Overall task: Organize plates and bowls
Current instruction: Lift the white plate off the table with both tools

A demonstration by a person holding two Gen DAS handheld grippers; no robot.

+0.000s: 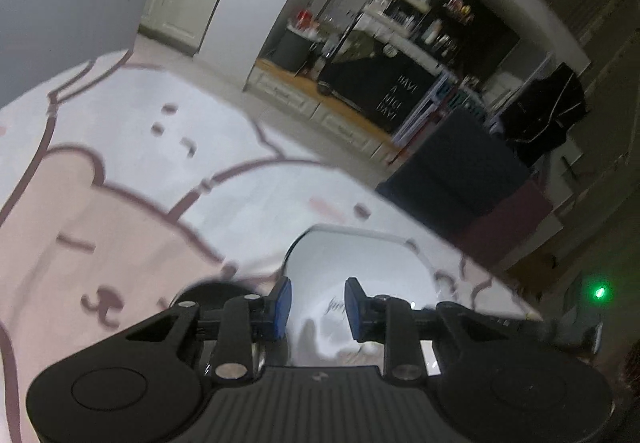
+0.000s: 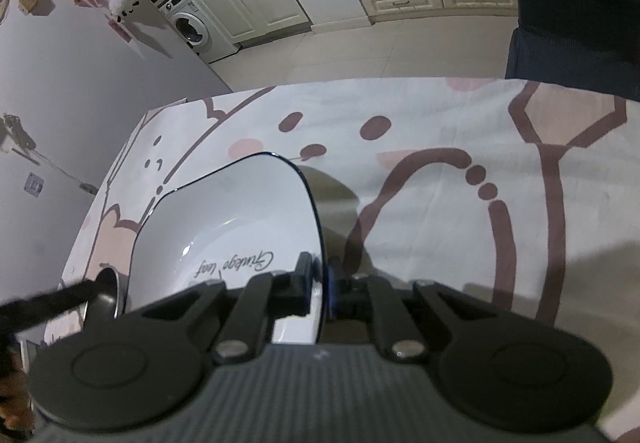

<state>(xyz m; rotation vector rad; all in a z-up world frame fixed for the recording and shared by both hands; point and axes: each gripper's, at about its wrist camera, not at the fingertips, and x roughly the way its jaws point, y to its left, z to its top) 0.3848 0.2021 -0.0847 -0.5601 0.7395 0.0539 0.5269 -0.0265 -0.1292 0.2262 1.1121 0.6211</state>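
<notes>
A white squarish bowl (image 2: 232, 219) with a dark blue rim and script lettering inside is held tilted above the table. My right gripper (image 2: 318, 283) is shut on its near right rim, one finger inside and one outside. The same bowl shows in the left wrist view (image 1: 360, 267), just ahead of my left gripper (image 1: 318, 303), which is open with its blue pads either side of a gap and holds nothing. A round dark object (image 2: 106, 293) lies under the bowl's left edge; I cannot tell what it is. It also shows blurred by the left gripper (image 1: 212, 291).
The table wears a white and pink cartoon cloth (image 2: 440, 183). A person in dark clothes (image 2: 576, 3) stands at the far right edge. Beyond are a tiled floor, a washing machine (image 2: 192, 27) and white cabinets. A dark blue chair (image 1: 460, 171) stands past the table.
</notes>
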